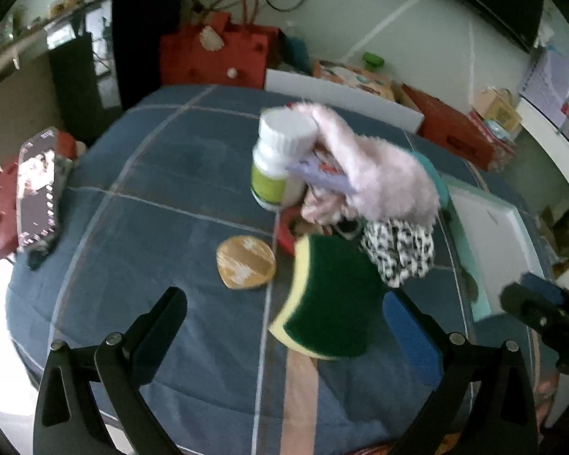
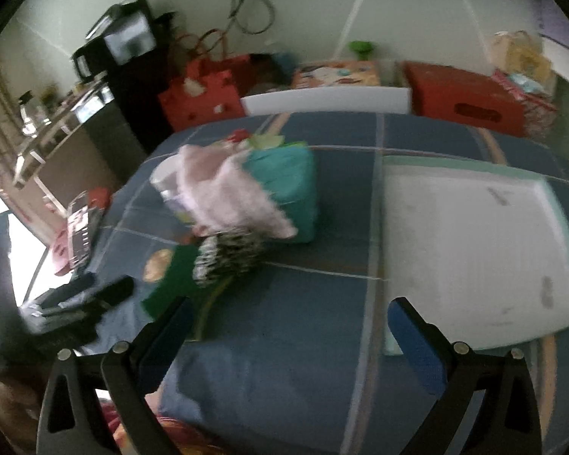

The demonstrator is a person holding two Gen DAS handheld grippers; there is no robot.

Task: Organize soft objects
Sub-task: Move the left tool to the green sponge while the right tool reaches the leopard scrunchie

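- I am holding my left gripper with its jaws spread wide, empty, hovering just short of the green-and-yellow sponge lying on the blue checked cloth.
- I am keeping my right gripper spread and empty too, poised over bare cloth between the pile and the white tray.
- The soft things are sitting in a heap: a pink fluffy piece draped on top, a black-and-white patterned fabric below it, a teal bundle behind.
- A white bottle is leaning against the pink fluff, and I judge that tugging the fluff could topple it.
- The sponge is touching the patterned fabric, so closing on it carelessly may be dragging the fabric along.
- Both views are blurring, so I am risking a misjudged reach and pinching cloth instead.
- A tan disc is lying just beside the sponge; sweeping in from the left could be knocking it.
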